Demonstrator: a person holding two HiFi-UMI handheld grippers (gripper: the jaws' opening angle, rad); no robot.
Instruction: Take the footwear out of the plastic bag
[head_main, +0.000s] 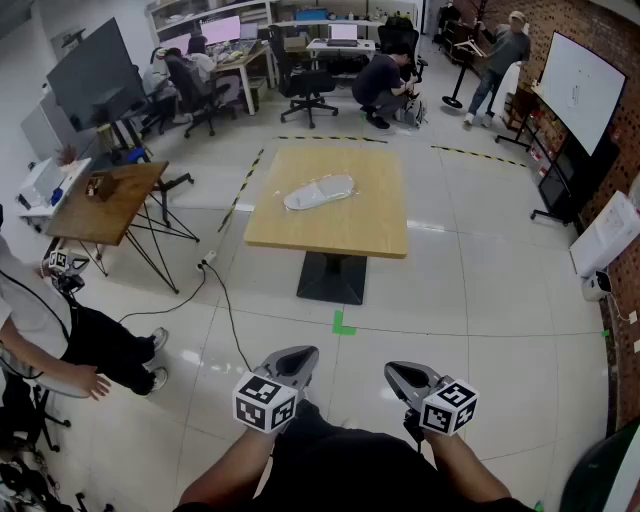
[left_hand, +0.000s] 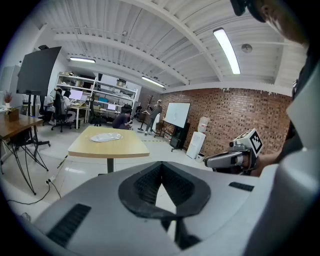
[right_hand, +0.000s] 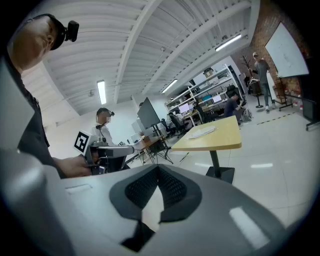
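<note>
A clear plastic bag with a pale shoe inside (head_main: 319, 191) lies flat on a square wooden table (head_main: 370, 232) some way ahead of me. The bag (left_hand: 105, 137) shows small and far in the left gripper view, and the bag (right_hand: 202, 131) likewise in the right gripper view. My left gripper (head_main: 297, 360) and right gripper (head_main: 403, 374) are held low near my body, side by side, well short of the table. Both are shut with nothing between the jaws. Each gripper view also catches the other gripper off to its side.
A cable (head_main: 232, 320) runs across the tiled floor left of the table's black base (head_main: 331, 277). A person (head_main: 60, 340) stands at my left beside a second wooden table (head_main: 105, 200). Desks, office chairs and other people fill the far end; a whiteboard (head_main: 580, 88) stands right.
</note>
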